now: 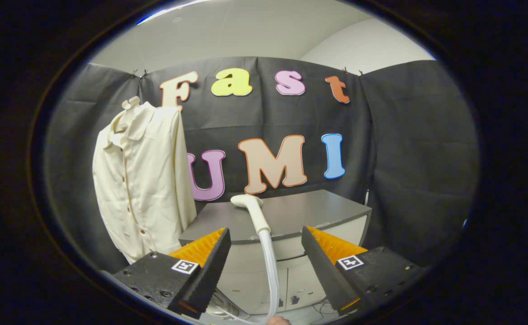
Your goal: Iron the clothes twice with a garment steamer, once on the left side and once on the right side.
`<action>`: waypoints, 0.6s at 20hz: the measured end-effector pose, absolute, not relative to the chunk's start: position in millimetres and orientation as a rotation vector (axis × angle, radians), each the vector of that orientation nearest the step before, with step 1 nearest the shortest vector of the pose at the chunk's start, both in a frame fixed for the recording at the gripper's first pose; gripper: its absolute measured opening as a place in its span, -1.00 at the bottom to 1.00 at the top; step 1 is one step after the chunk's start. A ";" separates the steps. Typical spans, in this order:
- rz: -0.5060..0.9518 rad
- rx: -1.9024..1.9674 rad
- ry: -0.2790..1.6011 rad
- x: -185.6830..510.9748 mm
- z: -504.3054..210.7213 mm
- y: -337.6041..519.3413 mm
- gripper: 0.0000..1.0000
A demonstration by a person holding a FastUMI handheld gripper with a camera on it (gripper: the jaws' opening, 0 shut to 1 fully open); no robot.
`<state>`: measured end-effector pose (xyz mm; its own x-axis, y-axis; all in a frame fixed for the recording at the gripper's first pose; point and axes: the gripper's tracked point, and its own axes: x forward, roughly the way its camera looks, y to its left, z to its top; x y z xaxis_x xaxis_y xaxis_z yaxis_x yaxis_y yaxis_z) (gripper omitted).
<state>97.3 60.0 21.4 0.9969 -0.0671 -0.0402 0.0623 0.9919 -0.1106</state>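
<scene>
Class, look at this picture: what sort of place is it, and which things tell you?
Likely a staged test booth: black cloth wall, a shirt hanging, a steamer head on a grey cabinet. The gripper is open.

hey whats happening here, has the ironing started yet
Not yet. The hand-held gripper is open and holds nothing. The steamer head lies on the grey cabinet just ahead of the fingers, its hose dropping down between them. The cream shirt hangs beside the cabinet, untouched.
</scene>
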 end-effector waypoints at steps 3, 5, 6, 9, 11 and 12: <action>-0.045 -0.106 0.073 126.7 28.6 66.5 0.92; -0.022 -0.121 0.083 147.6 33.2 70.5 0.93; -0.008 -0.133 0.085 158.9 36.6 72.2 0.93; 0.037 -0.150 0.122 191.3 39.0 80.4 0.93; 0.072 -0.156 0.157 210.9 35.5 88.6 0.93; 0.074 -0.162 0.171 221.4 34.3 88.1 0.93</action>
<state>221.4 88.1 34.3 0.9828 0.0591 -0.1752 -0.0866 0.9843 -0.1538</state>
